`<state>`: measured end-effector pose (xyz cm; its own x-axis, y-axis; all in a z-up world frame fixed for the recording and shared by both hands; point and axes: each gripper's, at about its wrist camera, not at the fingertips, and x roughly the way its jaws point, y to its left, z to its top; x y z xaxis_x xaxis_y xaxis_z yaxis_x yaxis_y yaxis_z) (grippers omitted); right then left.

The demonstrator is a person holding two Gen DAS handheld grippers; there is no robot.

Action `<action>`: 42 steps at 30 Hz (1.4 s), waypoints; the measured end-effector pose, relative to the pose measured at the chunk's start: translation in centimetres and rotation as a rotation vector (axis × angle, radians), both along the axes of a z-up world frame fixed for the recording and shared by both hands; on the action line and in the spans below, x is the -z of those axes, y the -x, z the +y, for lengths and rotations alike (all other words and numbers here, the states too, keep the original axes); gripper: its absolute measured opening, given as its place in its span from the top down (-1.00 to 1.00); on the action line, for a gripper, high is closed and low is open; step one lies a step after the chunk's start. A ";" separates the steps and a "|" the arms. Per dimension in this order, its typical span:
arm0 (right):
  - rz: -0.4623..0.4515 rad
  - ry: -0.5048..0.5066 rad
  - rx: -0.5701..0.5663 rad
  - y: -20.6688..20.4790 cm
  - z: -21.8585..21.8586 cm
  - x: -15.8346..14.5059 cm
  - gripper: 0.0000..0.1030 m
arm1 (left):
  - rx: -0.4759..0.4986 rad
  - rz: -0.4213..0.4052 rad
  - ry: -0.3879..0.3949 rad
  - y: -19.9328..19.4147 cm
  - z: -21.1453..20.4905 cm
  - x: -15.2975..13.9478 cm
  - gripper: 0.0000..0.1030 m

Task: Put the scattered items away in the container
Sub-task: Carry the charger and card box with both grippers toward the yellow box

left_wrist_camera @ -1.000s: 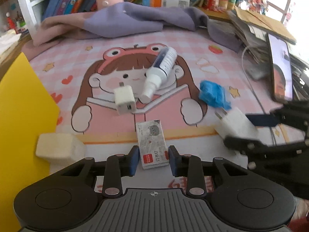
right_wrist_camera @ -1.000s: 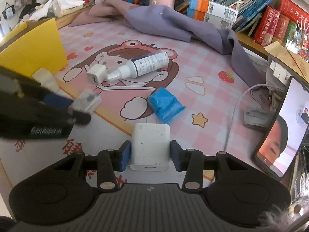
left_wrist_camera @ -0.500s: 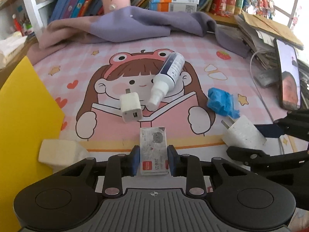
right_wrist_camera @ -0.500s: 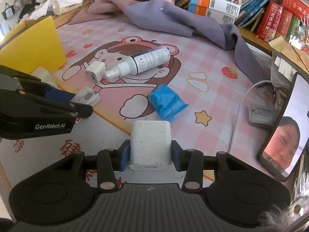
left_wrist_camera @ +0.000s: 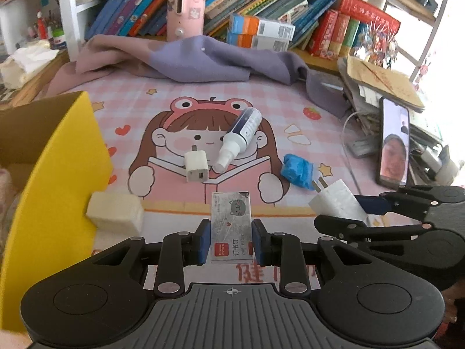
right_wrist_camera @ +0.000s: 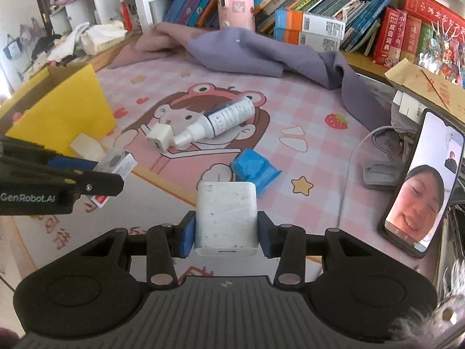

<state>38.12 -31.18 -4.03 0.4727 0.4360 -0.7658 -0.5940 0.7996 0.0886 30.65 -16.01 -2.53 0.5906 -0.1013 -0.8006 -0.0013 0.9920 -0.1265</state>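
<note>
The left gripper [left_wrist_camera: 231,240] holds a small staple box [left_wrist_camera: 231,226] tight between its jaws, up off the table [left_wrist_camera: 290,107]. The right gripper [right_wrist_camera: 226,234] squeezes a big white charger [right_wrist_camera: 226,215] the same way. On the pink mat lie a spray bottle [left_wrist_camera: 239,138], a small white plug [left_wrist_camera: 197,169] and a blue wad [left_wrist_camera: 298,170]. The yellow box [left_wrist_camera: 58,174] stands at the left.
</note>
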 end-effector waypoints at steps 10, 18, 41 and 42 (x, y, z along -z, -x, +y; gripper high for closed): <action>-0.025 -0.005 -0.007 3.0 -0.5 -1.7 0.21 | 0.037 -0.049 -0.001 3.4 -0.3 -2.3 0.45; -0.058 0.005 0.000 5.3 -0.4 -3.1 0.21 | 0.085 -0.121 -0.001 5.6 0.4 -4.0 0.45; -0.197 0.020 0.169 18.4 5.1 -6.8 0.21 | 0.188 -0.237 0.091 16.8 8.7 -5.2 0.46; -0.198 0.022 0.171 19.1 5.5 -6.8 0.21 | 0.188 -0.236 0.089 17.5 9.1 -5.1 0.45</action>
<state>18.97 -25.70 2.82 0.6798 0.3213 -0.6592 -0.4544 0.8901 -0.0347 13.17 -6.90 2.57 0.7231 -0.2898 -0.6270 0.2209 0.9571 -0.1876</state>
